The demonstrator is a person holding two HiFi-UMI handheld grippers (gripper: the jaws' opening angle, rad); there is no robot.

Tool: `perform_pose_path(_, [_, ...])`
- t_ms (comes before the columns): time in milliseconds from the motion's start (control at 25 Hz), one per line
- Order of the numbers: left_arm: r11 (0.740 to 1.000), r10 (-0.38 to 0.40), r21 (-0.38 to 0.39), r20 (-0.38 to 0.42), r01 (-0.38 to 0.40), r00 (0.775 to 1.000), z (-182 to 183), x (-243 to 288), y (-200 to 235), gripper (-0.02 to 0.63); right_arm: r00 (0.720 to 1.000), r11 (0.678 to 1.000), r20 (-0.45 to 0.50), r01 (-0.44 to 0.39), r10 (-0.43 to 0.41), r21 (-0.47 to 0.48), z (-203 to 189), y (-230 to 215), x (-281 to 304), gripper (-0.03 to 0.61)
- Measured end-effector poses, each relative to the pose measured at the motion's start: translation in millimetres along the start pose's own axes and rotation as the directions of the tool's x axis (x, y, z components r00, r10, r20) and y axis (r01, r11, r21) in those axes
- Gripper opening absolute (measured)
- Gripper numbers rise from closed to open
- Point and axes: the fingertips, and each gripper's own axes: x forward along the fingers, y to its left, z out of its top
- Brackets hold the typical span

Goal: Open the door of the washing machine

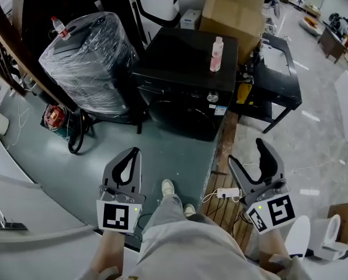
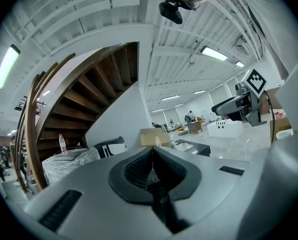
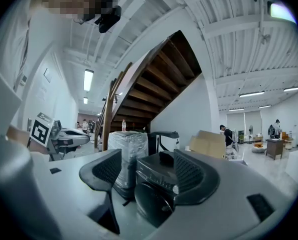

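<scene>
Head view: the washing machine (image 1: 185, 80) sits far ahead, door (image 1: 183, 118) closed, well apart from the left gripper (image 1: 133, 154) and right gripper (image 1: 247, 156). A hard yank would probably topple the pink bottle (image 1: 216, 54) on top.

Left gripper view: jaws pressed together and empty, and they hide the machine.

Right gripper view: jaws spread and empty, framing the machine (image 3: 154, 184). Its door handle is hard to make out.
</scene>
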Motion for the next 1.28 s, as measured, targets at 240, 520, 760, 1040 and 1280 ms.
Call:
perform_pose_path(240, [0.999,-0.034,-0.019,-0.013,0.034,0.999,-18,40,30,0.021,0.999,1.000,-0.033,0.014,-0.014,0.004,-6,-6,52,0.333])
perform_pose_path(520, [0.990,-0.137,-0.029,-0.002,0.137,0.991,-39,101,72,0.021,0.994,0.998,-0.095,0.056,-0.054,0.013,-14,-17,121,0.333])
perform_pose_path(760, [0.972,-0.235,-0.005,-0.019,0.235,0.972,-63,149,98,0.021,0.983,0.994,-0.143,0.112,-0.112,-0.008,-31,-37,174,0.334])
perform_pose_path(1040, [0.950,-0.310,-0.060,-0.033,0.308,0.950,-89,193,111,0.021,0.975,0.994,-0.196,0.105,-0.106,-0.013,-60,-43,217,0.334])
perform_pose_path(1280, [0.928,-0.368,-0.071,-0.033,0.365,0.929,-101,232,94,0.021,0.954,0.994,-0.277,0.105,-0.111,-0.037,-104,-72,240,0.333])
